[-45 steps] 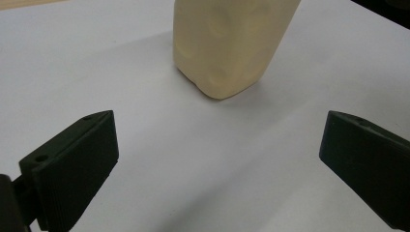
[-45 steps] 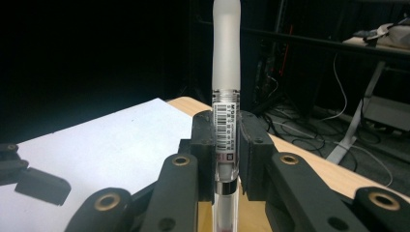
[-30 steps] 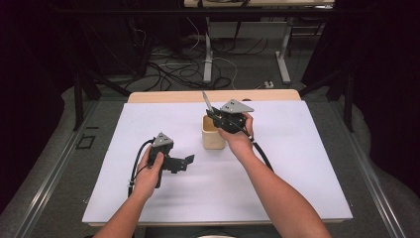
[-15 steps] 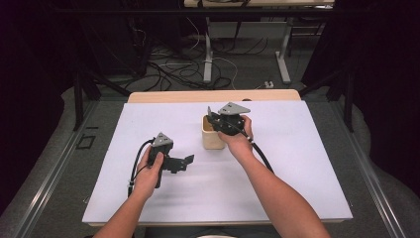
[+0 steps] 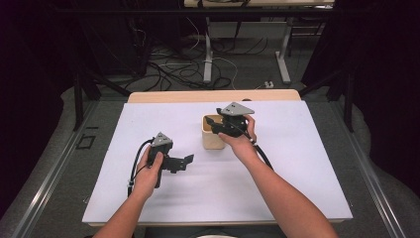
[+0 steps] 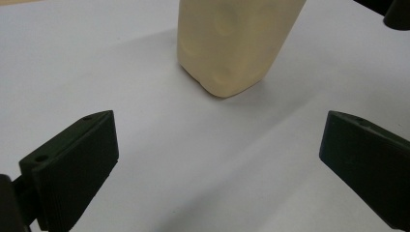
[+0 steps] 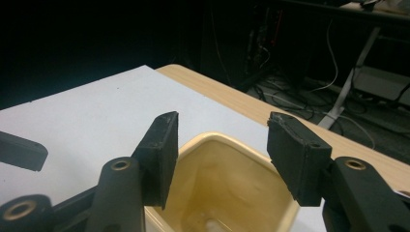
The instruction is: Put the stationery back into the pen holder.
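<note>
The cream cup (image 5: 213, 134) stands directly under my open right gripper (image 7: 220, 157); my left gripper (image 5: 185, 161), open too, waits near-left.

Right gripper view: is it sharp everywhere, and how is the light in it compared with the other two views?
In the right gripper view the room behind is very dark and the cup interior looks soft; in the left gripper view the cup is slightly blurred and casts a soft shadow on the bright white table; in the high view the table is evenly lit, the surroundings dim.
</note>
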